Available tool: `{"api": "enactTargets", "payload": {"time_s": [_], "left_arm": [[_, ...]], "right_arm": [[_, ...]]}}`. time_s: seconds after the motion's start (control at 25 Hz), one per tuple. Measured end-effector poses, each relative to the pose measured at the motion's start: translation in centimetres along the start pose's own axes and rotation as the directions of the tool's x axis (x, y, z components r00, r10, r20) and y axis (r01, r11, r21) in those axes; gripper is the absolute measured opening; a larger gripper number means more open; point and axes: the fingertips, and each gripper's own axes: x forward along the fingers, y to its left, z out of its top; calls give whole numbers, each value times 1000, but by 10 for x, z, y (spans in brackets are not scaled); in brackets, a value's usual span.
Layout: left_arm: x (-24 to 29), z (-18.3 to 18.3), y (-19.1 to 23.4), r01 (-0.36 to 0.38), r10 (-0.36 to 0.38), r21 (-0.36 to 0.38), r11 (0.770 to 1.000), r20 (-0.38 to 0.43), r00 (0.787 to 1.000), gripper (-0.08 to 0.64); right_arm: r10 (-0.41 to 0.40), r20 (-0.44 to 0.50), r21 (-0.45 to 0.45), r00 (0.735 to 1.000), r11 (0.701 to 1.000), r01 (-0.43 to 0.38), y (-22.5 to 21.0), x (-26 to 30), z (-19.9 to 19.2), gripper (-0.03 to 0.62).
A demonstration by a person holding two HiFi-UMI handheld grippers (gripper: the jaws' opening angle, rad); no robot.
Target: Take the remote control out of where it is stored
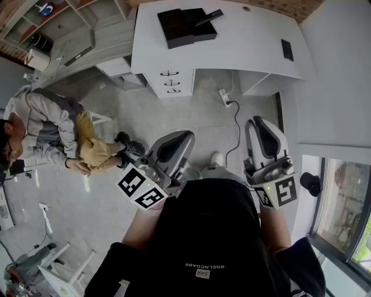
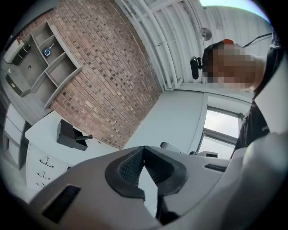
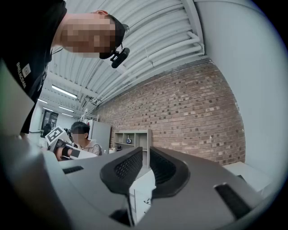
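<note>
Remote control (image 1: 208,17): 12 o'clock, propped in black box (image 1: 184,26) on table (image 1: 249,40).
Left tongs (image 1: 177,144): closed, empty, near body, probably pre-approach.
Right tongs (image 1: 264,130): closed, empty, well short of table.

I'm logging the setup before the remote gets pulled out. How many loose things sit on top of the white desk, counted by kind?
On the white desk, seen in the head view:
Black box: 1
Remote control, leaning out of that box: 1
Small flat black slab, too small to identify: 1
Total: 3
</note>
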Motion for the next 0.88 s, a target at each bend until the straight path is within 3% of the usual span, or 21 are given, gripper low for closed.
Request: {"api": "enactTargets", "payload": {"time_s": [0.2, 0.6, 0.88], "left_arm": [[7, -3, -9, -9, 9, 7, 1000, 1, 1000, 6], [37, -18, -25, -27, 27, 39, 999, -3, 1000, 6], [55, -23, -31, -43, 43, 51, 998, -6, 999, 6]], "right_arm": [[25, 38, 37, 999, 999, -26, -2, -16, 8, 54], [14, 24, 53, 1000, 998, -15, -31, -32, 4, 55], [17, 29, 119, 999, 993, -21, -55, -40, -1, 55]]}}
